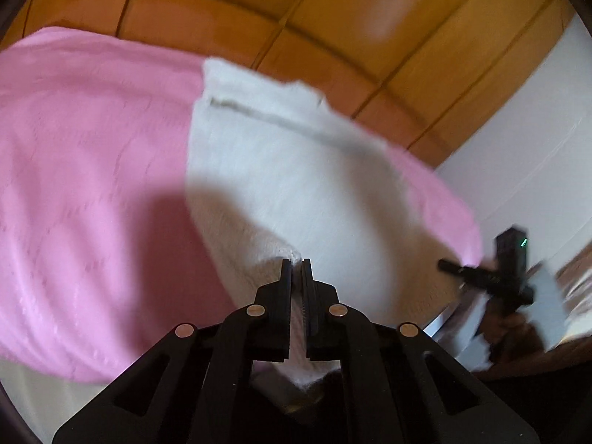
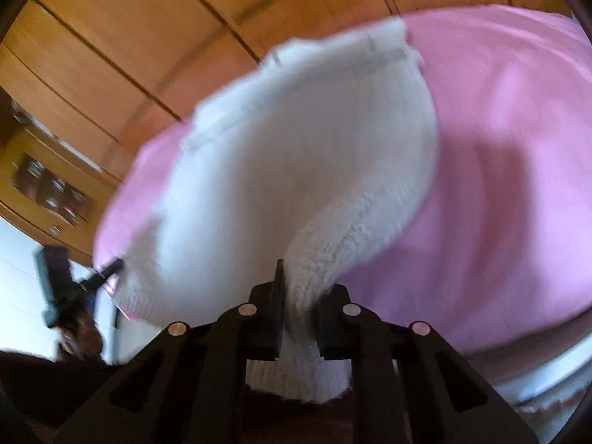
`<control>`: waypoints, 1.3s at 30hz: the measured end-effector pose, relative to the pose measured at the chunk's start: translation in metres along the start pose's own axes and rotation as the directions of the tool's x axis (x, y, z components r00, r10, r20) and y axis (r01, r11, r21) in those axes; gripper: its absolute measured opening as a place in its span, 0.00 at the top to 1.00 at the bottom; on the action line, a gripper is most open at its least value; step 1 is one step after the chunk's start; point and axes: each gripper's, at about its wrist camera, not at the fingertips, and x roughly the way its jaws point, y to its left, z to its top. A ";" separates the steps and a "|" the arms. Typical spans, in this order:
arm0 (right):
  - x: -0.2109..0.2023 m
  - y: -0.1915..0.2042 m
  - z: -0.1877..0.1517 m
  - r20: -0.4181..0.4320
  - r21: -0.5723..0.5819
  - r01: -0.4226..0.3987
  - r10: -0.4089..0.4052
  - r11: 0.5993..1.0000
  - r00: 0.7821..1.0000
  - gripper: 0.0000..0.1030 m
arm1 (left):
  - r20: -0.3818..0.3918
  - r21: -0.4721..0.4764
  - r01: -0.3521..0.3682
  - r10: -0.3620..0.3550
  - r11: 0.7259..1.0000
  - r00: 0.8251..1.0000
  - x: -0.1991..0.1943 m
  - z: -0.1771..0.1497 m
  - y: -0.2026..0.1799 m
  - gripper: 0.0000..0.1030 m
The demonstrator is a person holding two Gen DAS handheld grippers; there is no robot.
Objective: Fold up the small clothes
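Note:
A small white fleecy garment (image 1: 296, 170) is held up over a pink blanket (image 1: 92, 185). My left gripper (image 1: 296, 262) is shut on one near corner of the garment. My right gripper (image 2: 296, 277) is shut on the other near corner of the white garment (image 2: 296, 155), whose cloth bunches between the fingers and hides the right fingertip. The garment's far edge hangs toward the pink blanket (image 2: 499, 148). The right gripper also shows, blurred, in the left wrist view (image 1: 447, 264), and the left gripper shows, blurred, in the right wrist view (image 2: 114, 264).
Wooden cabinet doors (image 1: 333, 18) stand behind the blanket. A white wall (image 1: 536, 129) is to the right in the left wrist view. A wooden shelf with small items (image 2: 51, 188) shows at the left of the right wrist view.

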 end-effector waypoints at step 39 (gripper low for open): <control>0.020 -0.042 0.044 0.098 0.073 0.168 -0.174 0.983 0.980 0.83 | -0.007 -0.047 -0.109 0.109 0.993 0.994 0.060 0.038 0.046 0.88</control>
